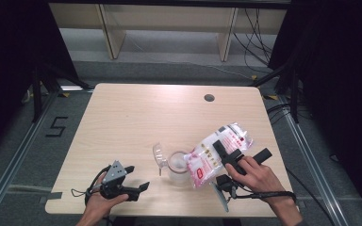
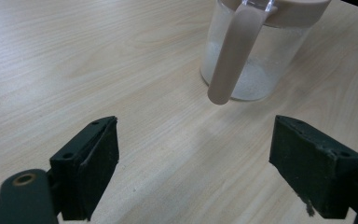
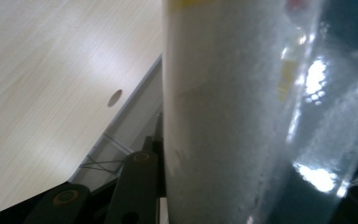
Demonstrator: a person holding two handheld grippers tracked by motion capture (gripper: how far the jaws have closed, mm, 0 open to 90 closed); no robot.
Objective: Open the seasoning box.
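From the high view, the right gripper (image 1: 230,157) is clamped across a soft, crinkly plastic bag of white granules (image 1: 217,153), whose long axis slants down-left so its low end sits over the open clear jar (image 1: 176,165) on the table (image 1: 136,117). In the left gripper view, the left gripper (image 2: 193,163) rests with jaws apart, facing the jar's beige handle (image 2: 230,56). The right gripper view shows the bag wall (image 3: 223,116) close against the camera; it looks limp and slick, best pinched mid-body.

White bag (image 1: 217,153) with red print, clear jar (image 2: 254,60), beige handle (image 2: 230,56)

Left gripper (image 1: 139,187) held low, jaws wide apart and empty; right gripper (image 1: 229,151) raised, tilted, jaws clamped.
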